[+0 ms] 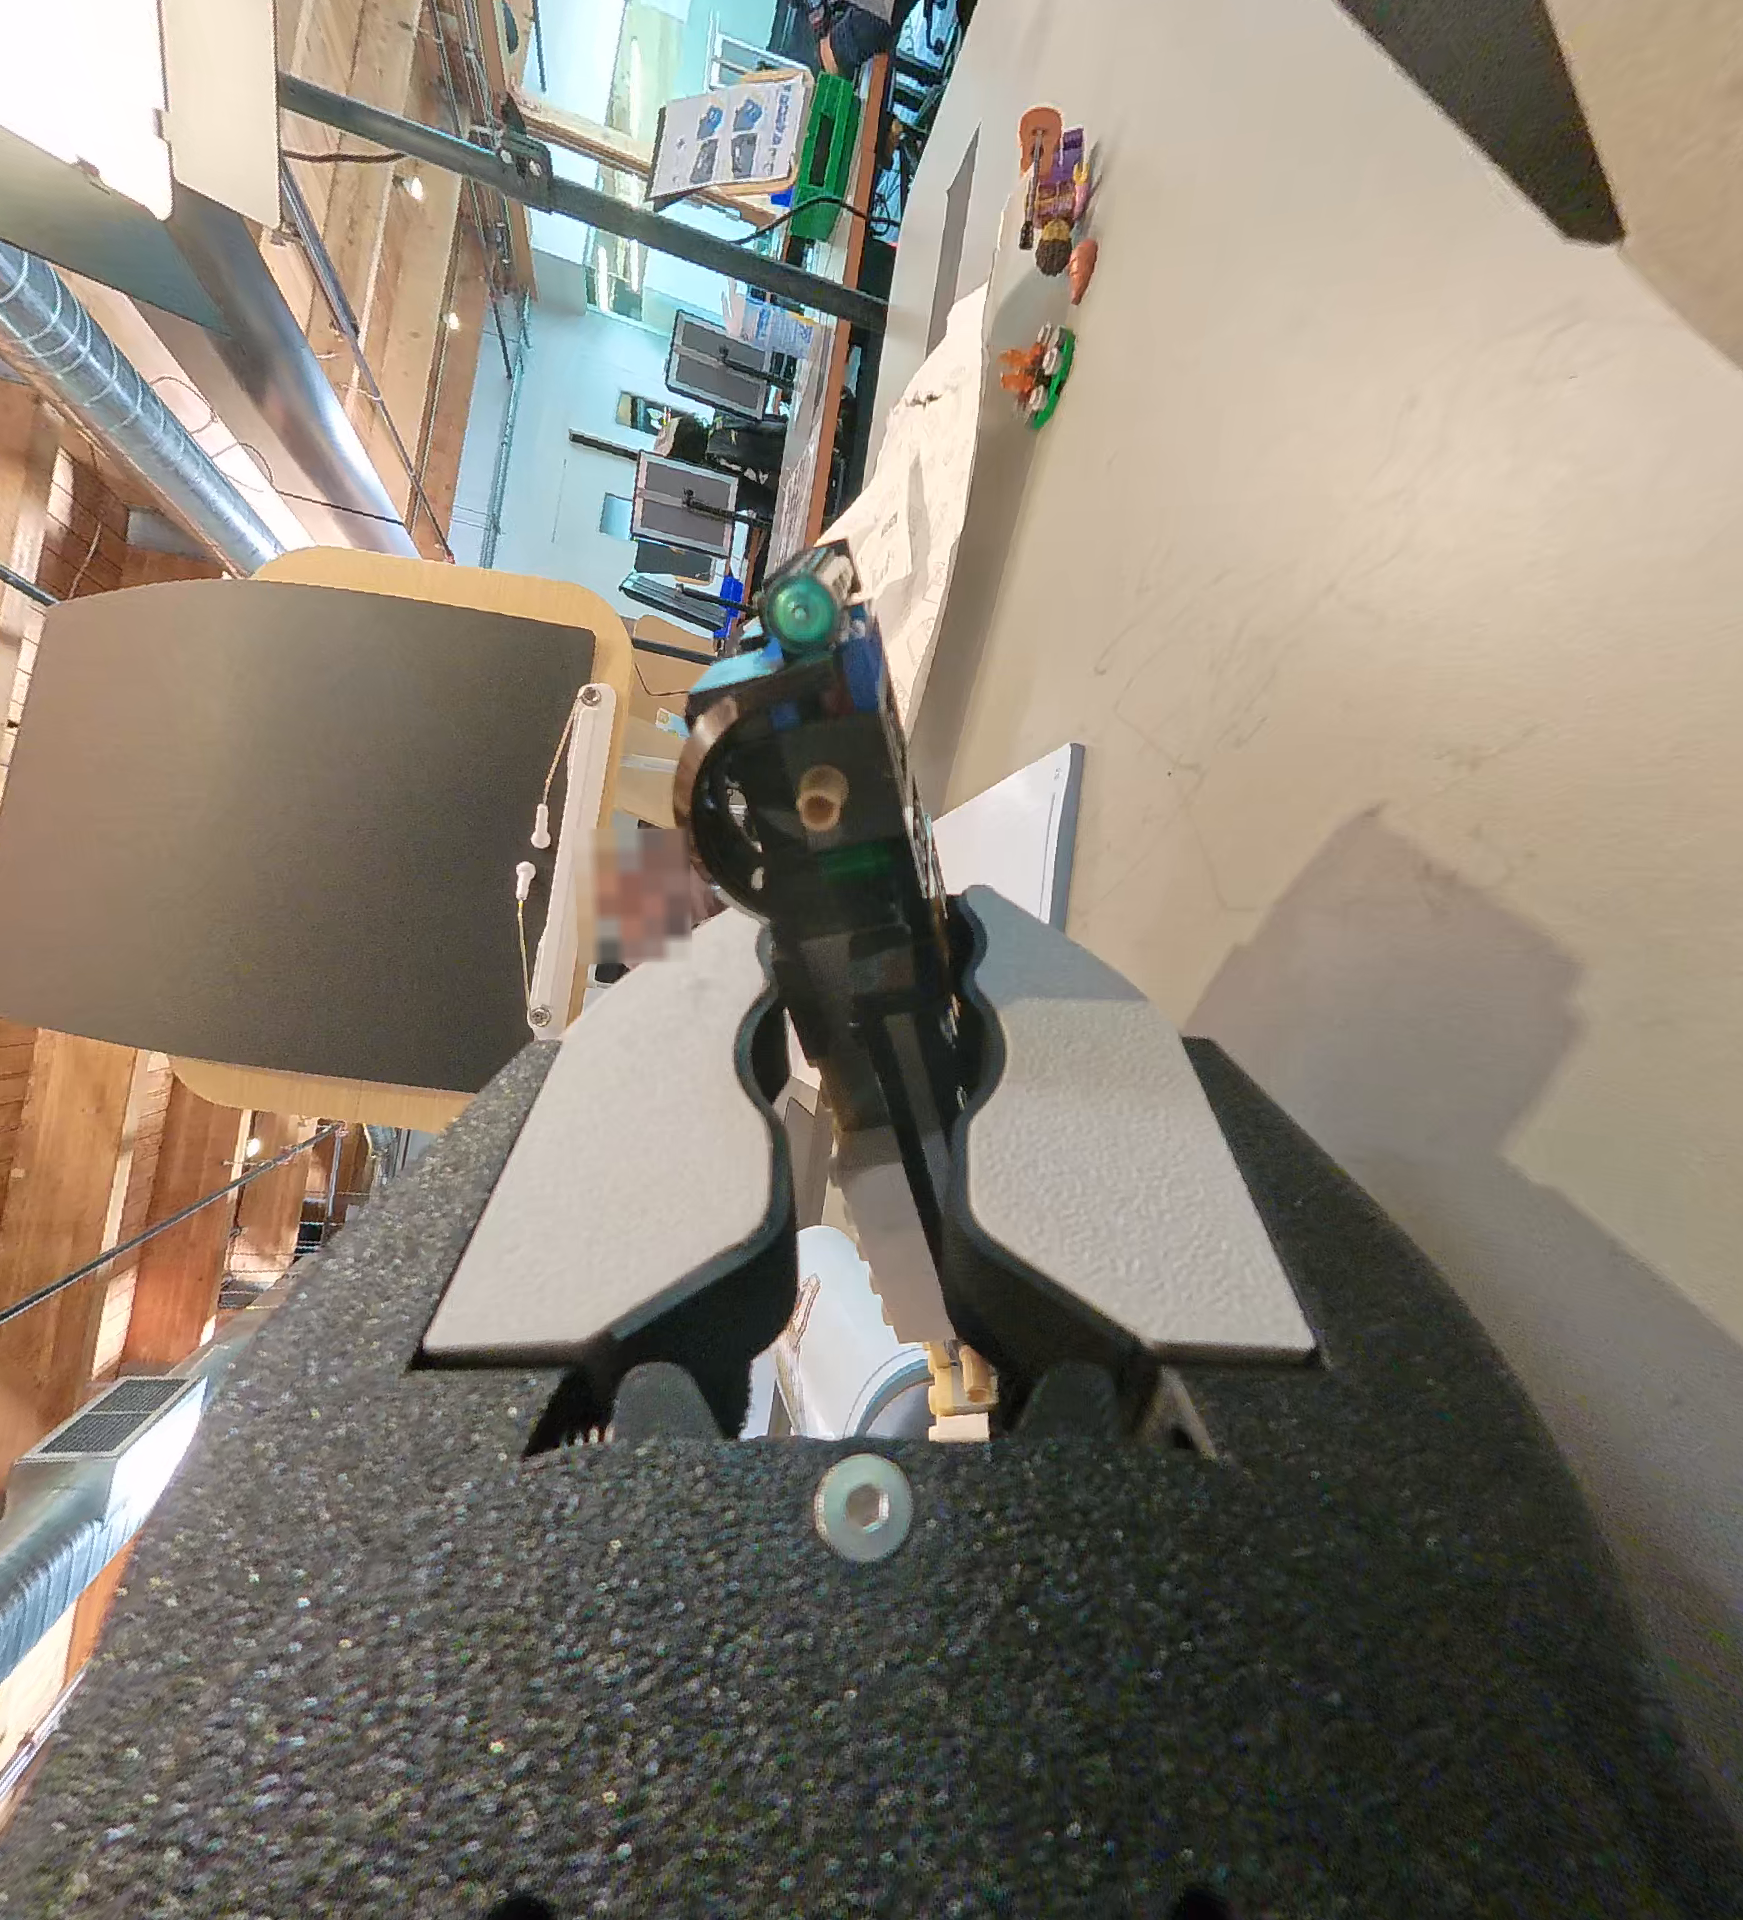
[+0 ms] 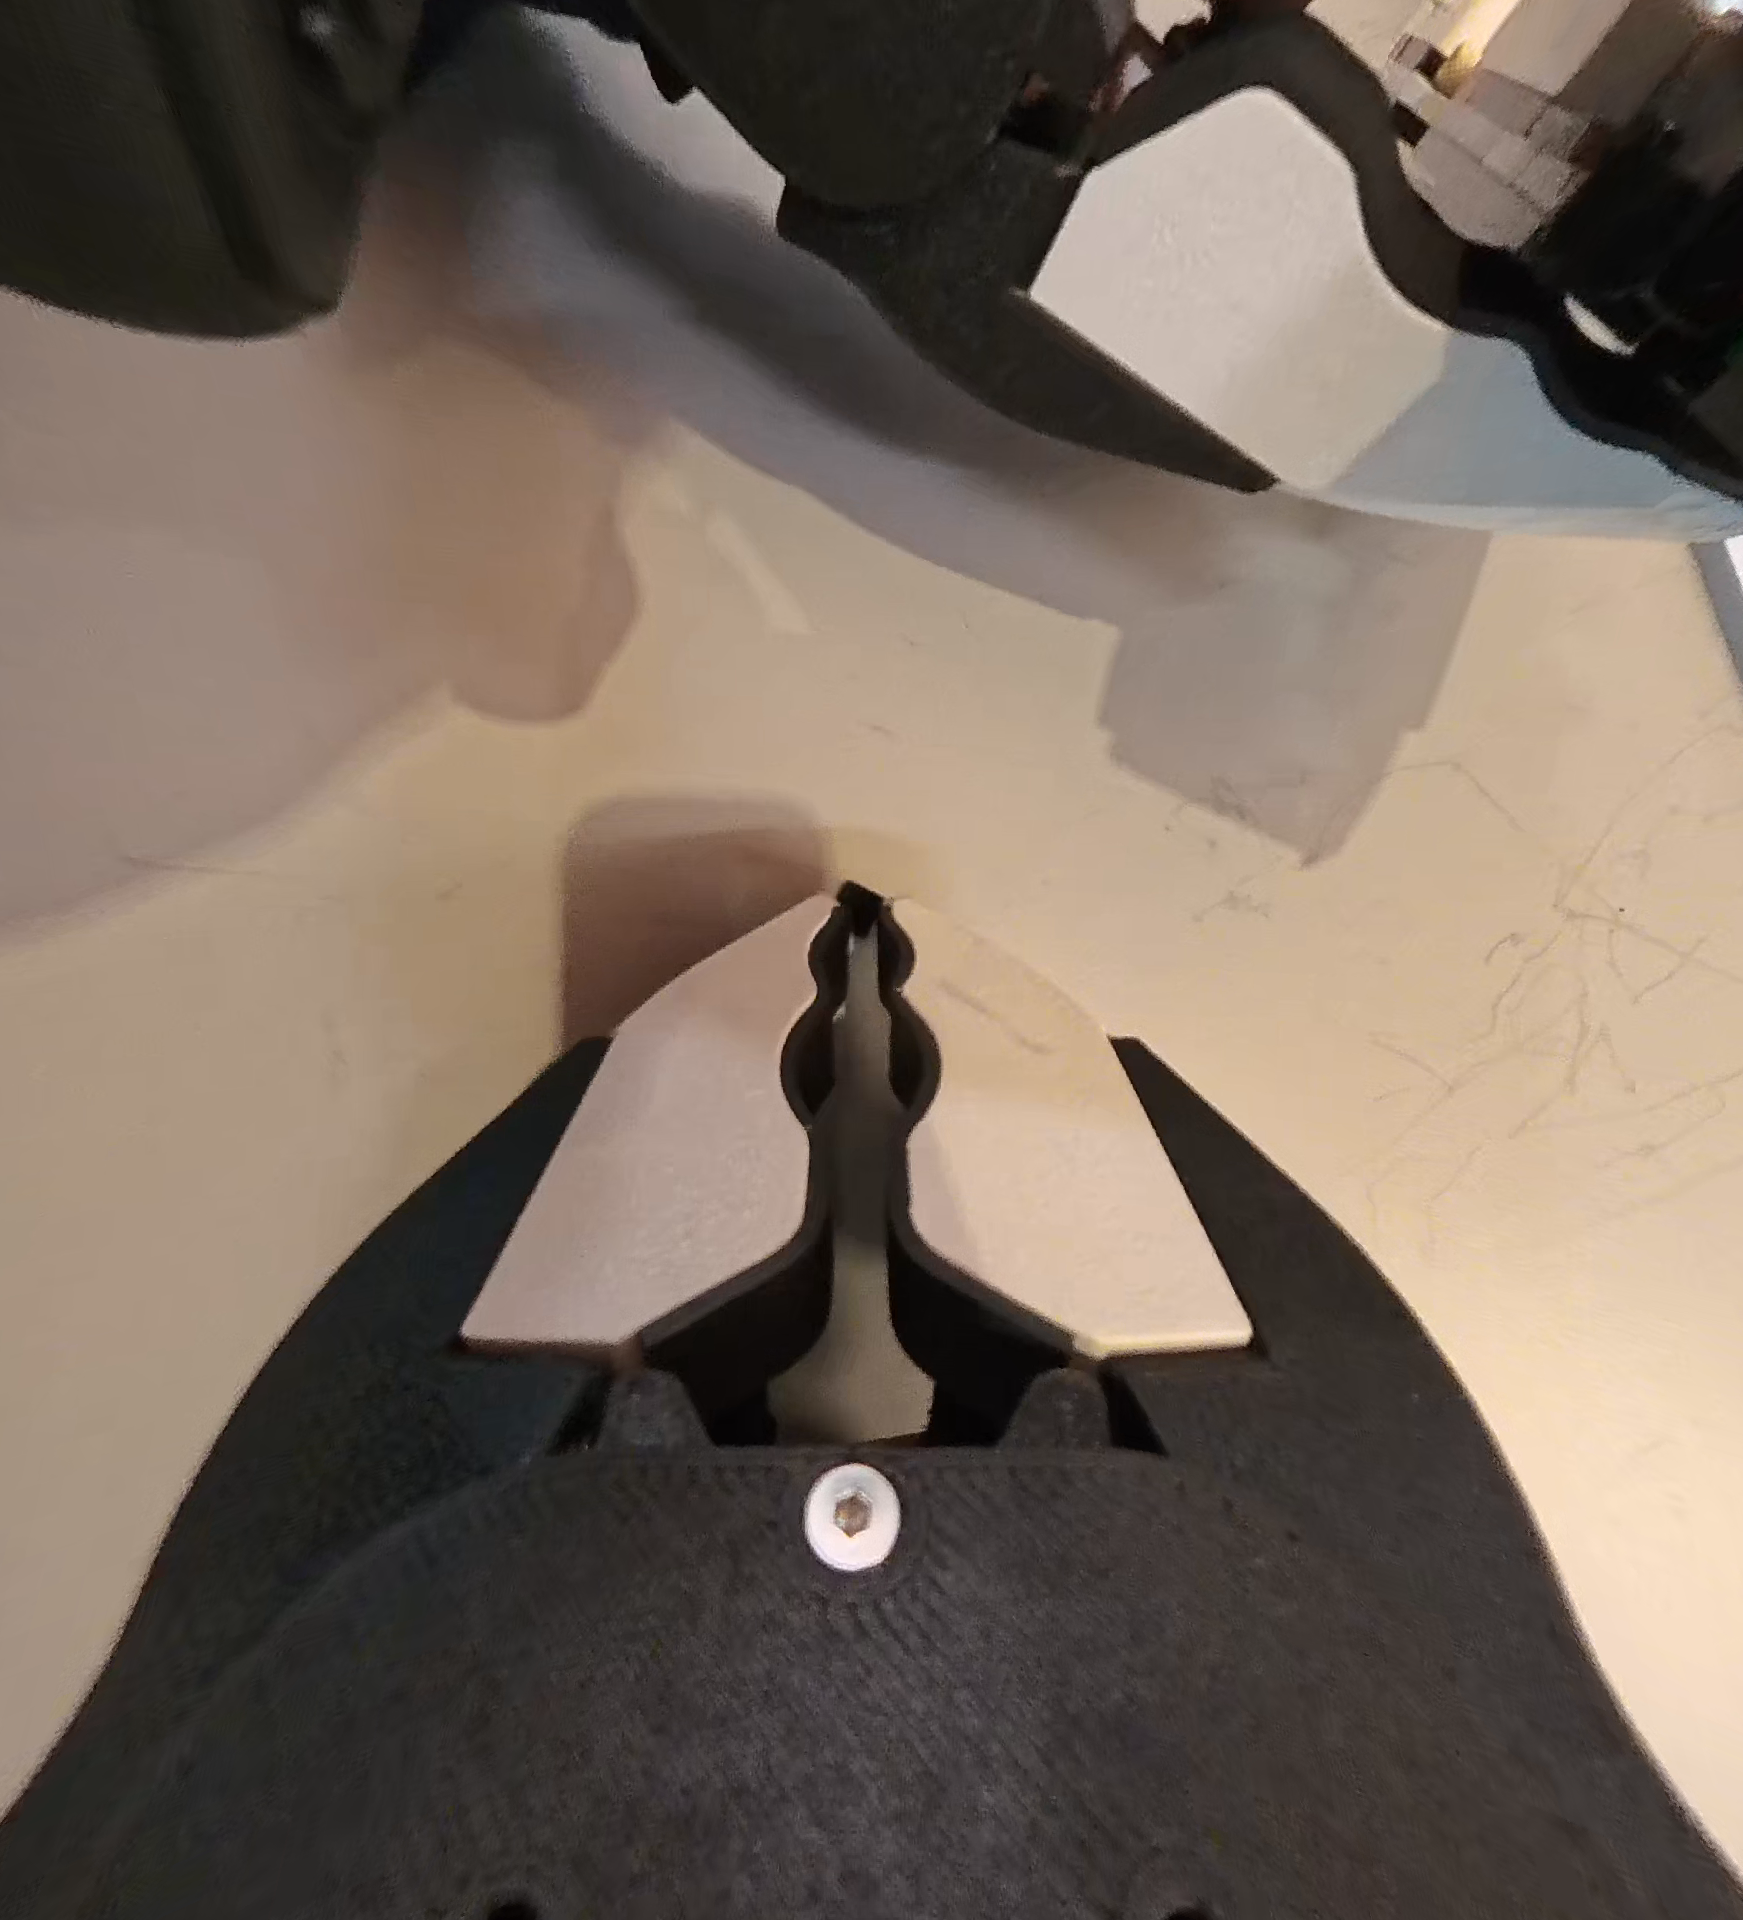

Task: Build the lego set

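L gripper (image 1: 872, 935) clamped on a black brick-built model (image 1: 825, 831); R gripper (image 2: 859, 904) nearly closed, pinching a tiny black piece (image 2: 856, 896).

Model stuck out beyond L fingers (image 1: 1085, 1122), held up off the cream tabletop (image 1: 1366, 623); green round stud (image 1: 799, 608) at far end, tan peg (image 1: 818, 805) on side, blue bits, grey section back between the pads. R gripper low over scratched tabletop, small black bit at very tips; kind of piece can't tell. L gripper w/ model also seen top right in R wrist view. Far off on tabletop: toy figure (image 1: 1054, 187), small green-orange build (image 1: 1038, 374), paper sheet (image 1: 934, 499), white board (image 1: 1012, 831) just beside the model.
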A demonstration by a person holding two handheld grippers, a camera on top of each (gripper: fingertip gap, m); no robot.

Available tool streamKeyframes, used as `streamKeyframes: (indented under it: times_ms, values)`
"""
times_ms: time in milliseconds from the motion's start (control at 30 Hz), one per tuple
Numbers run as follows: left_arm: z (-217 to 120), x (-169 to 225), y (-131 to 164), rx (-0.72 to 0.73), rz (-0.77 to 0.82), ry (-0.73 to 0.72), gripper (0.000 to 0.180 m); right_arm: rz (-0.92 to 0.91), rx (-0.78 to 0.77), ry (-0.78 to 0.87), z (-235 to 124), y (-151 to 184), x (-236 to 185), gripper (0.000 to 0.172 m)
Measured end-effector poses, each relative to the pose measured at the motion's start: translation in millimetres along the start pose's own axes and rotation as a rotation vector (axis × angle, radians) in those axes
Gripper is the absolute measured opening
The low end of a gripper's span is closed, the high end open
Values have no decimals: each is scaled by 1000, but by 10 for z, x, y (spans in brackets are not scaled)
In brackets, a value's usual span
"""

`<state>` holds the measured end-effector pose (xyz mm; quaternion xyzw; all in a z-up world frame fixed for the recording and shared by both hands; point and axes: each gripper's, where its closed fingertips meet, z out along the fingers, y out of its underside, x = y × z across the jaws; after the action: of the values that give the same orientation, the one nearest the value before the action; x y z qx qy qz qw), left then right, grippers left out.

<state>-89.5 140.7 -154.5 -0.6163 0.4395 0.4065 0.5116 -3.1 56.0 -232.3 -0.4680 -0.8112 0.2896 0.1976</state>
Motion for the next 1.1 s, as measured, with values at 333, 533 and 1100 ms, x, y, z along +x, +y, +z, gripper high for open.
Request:
streamKeyframes:
  times_ms: [333, 533, 1100]
  values:
    - [-13, -15, -4, 1, 0, -3, 28, 67, 24, 18, 13, -63, 41, 6]
    - [-20, -16, -3, 0, -1, -4, 28, 32, 11, 48, 34, -61, 15, 4]
    - [-4, -187, 153, -33, -16, -61, 28, -231, -163, 13, 66, -83, -60, 5]
